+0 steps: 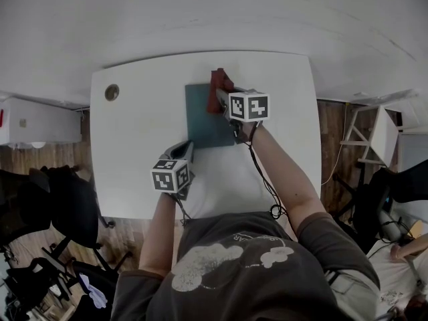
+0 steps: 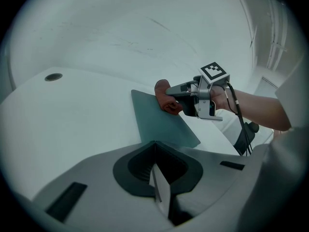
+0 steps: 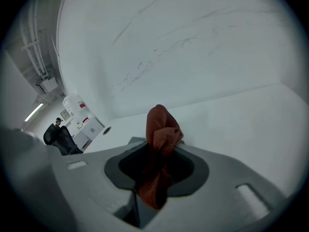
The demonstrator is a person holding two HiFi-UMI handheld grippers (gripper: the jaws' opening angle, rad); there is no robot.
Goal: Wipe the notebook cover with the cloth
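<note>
Two tools share the job. The right hand-held gripper (image 1: 220, 99) is clamped on a bunched red cloth (image 1: 219, 81), which sticks out past the jaws so that fabric, not plastic, meets the cover. It holds the cloth down at the far right corner of the notebook (image 1: 202, 122), a dark teal one lying flat and closed on the white worktop (image 1: 134, 146).

The left hand-held gripper (image 1: 185, 148) has its jaws together with nothing between them, its tip right at the notebook's near left corner. I'd guess it is there to pin the book against sliding under the wipe, though I can't tell whether it actually touches.

With the cloth at the far edge, most of the cover lies toward the person, so pulling strokes look natural.
</note>
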